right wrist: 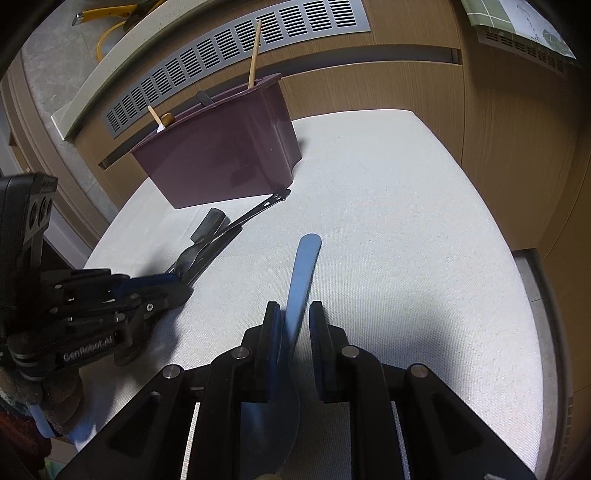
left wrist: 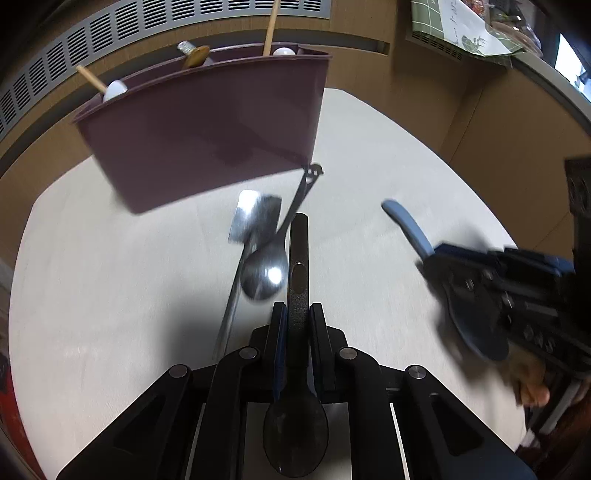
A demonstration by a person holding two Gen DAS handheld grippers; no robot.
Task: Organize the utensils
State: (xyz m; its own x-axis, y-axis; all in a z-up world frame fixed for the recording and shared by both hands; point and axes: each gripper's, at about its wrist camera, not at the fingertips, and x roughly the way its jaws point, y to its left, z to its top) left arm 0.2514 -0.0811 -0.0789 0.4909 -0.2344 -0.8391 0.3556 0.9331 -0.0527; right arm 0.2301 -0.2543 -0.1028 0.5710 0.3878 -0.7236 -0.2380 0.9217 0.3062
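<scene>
My left gripper is shut on a black plastic spoon, handle pointing forward, bowl toward the camera. My right gripper is shut on a blue spoon, handle forward; it shows at the right in the left wrist view. A maroon utensil holder stands at the table's far side with wooden-handled utensils and white spoons in its compartments. A metal spoon and a metal spatula lie on the table just ahead of the left gripper.
The white table stands against a wood-panelled wall with a grey vent grille. The left gripper's body shows at the left of the right wrist view. A green checked paper lies on a ledge at the far right.
</scene>
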